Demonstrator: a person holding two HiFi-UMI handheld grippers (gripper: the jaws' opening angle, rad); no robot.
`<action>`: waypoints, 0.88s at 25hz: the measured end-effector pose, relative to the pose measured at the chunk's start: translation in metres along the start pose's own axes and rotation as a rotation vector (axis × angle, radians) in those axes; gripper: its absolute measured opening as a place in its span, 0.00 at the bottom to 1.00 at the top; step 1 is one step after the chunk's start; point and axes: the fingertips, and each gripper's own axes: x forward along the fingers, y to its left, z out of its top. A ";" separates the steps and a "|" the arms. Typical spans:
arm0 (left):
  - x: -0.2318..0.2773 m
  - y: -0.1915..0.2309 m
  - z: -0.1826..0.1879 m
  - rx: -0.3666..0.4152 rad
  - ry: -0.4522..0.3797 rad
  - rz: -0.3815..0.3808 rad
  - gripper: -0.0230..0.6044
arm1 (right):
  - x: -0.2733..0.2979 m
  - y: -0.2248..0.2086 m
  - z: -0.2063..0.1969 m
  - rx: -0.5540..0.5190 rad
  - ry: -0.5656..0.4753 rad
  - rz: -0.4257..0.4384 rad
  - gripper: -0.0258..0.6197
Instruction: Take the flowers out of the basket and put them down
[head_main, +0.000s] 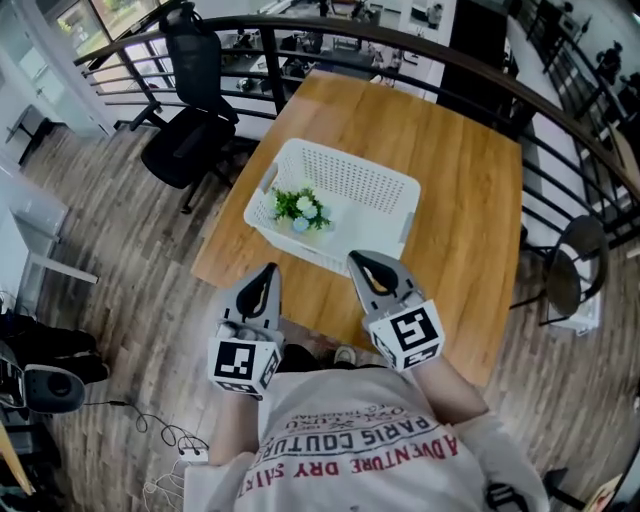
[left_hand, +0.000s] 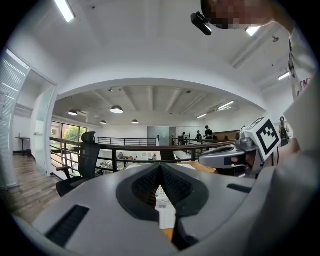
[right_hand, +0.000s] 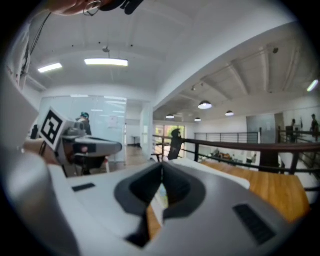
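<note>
Both pairs of jaws are pressed together, nothing between them. The left gripper (head_main: 269, 270) and right gripper (head_main: 358, 260) are held side by side, pointing almost level, at the near edge of the table (head_main: 470, 180), just short of the basket (head_main: 400, 182). The flowers (head_main: 300, 208) lie in its near left corner
</note>
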 end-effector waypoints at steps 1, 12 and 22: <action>0.010 0.005 -0.002 -0.004 0.007 -0.009 0.08 | 0.006 -0.008 -0.001 0.011 0.008 -0.009 0.09; 0.110 0.072 -0.003 0.010 0.036 -0.231 0.08 | 0.079 -0.063 -0.008 0.086 0.105 -0.228 0.09; 0.167 0.123 -0.010 0.006 0.058 -0.403 0.08 | 0.150 -0.090 -0.046 0.142 0.366 -0.306 0.09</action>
